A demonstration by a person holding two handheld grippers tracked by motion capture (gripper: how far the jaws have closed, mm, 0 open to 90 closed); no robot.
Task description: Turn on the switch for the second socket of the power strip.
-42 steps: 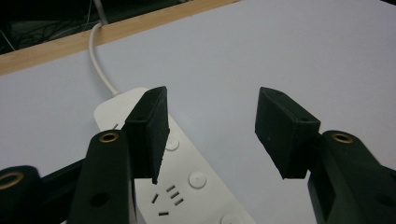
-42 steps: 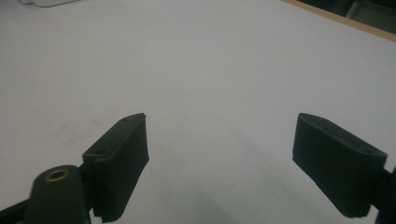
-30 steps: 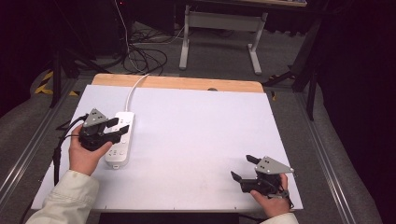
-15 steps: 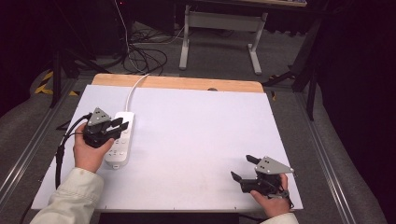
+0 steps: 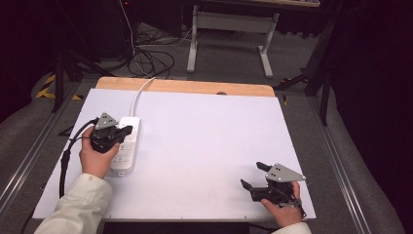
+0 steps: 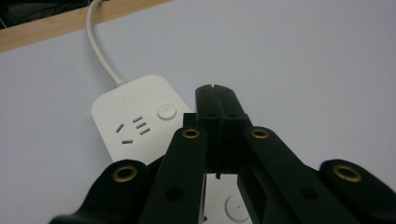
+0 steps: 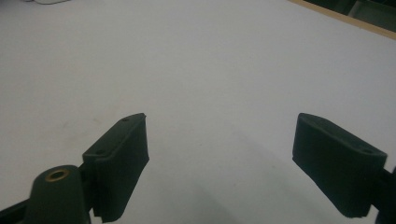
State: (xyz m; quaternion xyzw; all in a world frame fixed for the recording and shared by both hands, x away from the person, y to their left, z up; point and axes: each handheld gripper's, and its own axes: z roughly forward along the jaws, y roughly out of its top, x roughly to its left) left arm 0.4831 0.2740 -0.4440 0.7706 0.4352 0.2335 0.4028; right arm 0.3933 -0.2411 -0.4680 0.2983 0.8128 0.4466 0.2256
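A white power strip lies on the white table top at the left, its cord running off toward the far edge. My left gripper hovers over the strip's far half with its jaws pressed together and nothing between them. In the left gripper view the shut gripper sits just above the power strip, beside a round button and a socket. My right gripper rests near the table's front right corner, jaws wide apart. Bare white surface lies between the right gripper jaws.
The white table top has a wooden strip along its far edge. Beyond it stand a metal table frame and loose cables on the floor. Metal rails run along both sides of the table.
My left gripper has moved toward the far end of the power strip, staying over it. The right gripper has not moved.
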